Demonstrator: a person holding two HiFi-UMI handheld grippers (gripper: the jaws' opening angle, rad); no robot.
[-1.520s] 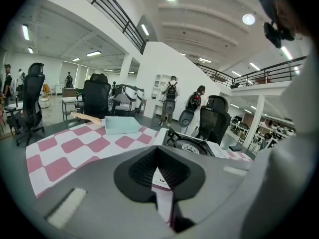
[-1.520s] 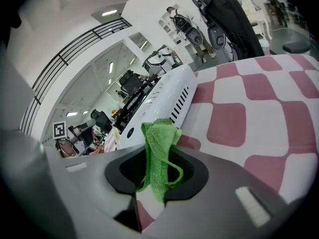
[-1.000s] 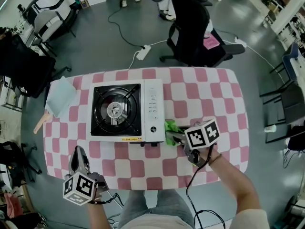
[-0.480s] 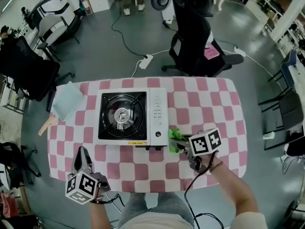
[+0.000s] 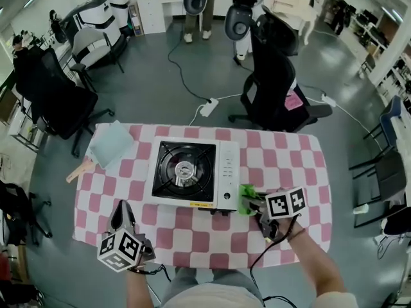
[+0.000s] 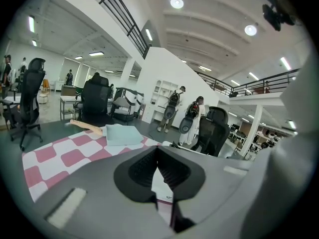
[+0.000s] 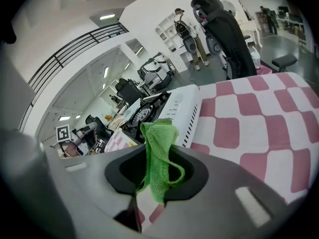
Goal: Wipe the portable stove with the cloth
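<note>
You are looking at nothing legible: the portable stove (image 5: 183, 147) is carrying a yellow label strip (image 5: 191, 203) on its front edge and small marks down its white control panel (image 5: 226, 172), all too small to read, while the left cube (image 5: 120, 250) and the right cube (image 5: 286, 203) are showing only black-and-white square patterns

Portable stove (image 5: 192, 174): white body, black square burner top w/ round burner in the middle, white control strip w/ knob along its right side, yellow label on front edge. Sits flat on pink/white checked bench (image 5: 282, 165), approx centre, a bit left. Green cloth (image 7: 158, 156): fuzzy, bunched into a narrow fold, pinched upright in right claw (image 7: 155, 171), just beside stove's front right corner, off the burner.
</note>
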